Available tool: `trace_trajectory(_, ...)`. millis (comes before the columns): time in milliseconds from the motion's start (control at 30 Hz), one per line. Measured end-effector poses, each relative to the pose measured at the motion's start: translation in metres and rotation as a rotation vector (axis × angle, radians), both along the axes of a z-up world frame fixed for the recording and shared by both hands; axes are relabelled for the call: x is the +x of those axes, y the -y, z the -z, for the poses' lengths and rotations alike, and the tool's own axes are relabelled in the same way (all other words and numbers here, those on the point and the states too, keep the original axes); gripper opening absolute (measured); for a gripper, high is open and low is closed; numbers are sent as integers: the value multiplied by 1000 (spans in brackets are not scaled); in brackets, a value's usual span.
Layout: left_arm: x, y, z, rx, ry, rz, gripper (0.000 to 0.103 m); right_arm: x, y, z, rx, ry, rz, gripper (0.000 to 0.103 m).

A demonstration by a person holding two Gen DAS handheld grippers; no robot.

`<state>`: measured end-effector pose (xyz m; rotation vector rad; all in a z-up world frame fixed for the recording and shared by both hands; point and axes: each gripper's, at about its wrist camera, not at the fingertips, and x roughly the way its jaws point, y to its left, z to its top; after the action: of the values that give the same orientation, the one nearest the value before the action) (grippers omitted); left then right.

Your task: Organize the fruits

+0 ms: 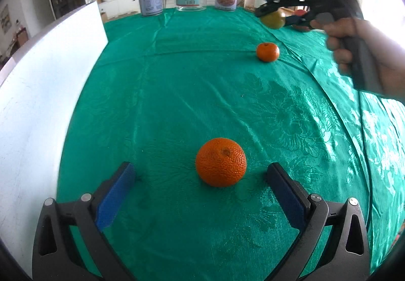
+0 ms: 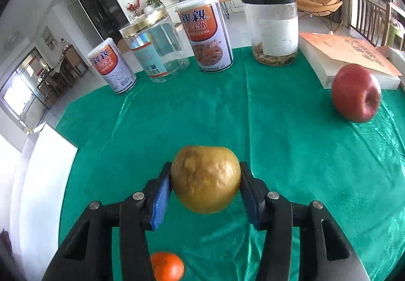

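Left wrist view: left gripper is held wide apart, a large orange framed just ahead on the green cloth, apparently lined up for pickup; a small orange lies farther off.

Right wrist view: right gripper is clamped on a yellow-green fruit, possibly a pear; a red apple sits by the book.
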<state>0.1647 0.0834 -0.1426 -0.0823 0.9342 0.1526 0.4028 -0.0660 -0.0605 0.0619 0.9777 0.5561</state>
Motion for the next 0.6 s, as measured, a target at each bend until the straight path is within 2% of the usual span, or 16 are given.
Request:
trace_trajectory(133, 0, 0, 0, 0, 0, 0, 102, -49, 46, -29, -26, -76, -108, 50)
trace_trajectory(267, 0, 0, 0, 1, 0, 0, 102, -116, 90, -43, -179, -200, -228, 50)
trace_trajectory(333, 0, 0, 0, 0, 0, 0, 103, -146, 106, -36, -304, -311, -288, 50)
trace_trajectory(433, 0, 0, 0, 0, 0, 0, 103, -180, 114, -5, -550, -462, -396, 50)
trace_trajectory(500, 0, 0, 0, 0, 0, 0, 102, -191, 114, 14, -670, -497, -421, 51)
trace_trajectory(600, 0, 0, 0, 0, 0, 0, 102, -185, 104, 31, -712, -496, -403, 51)
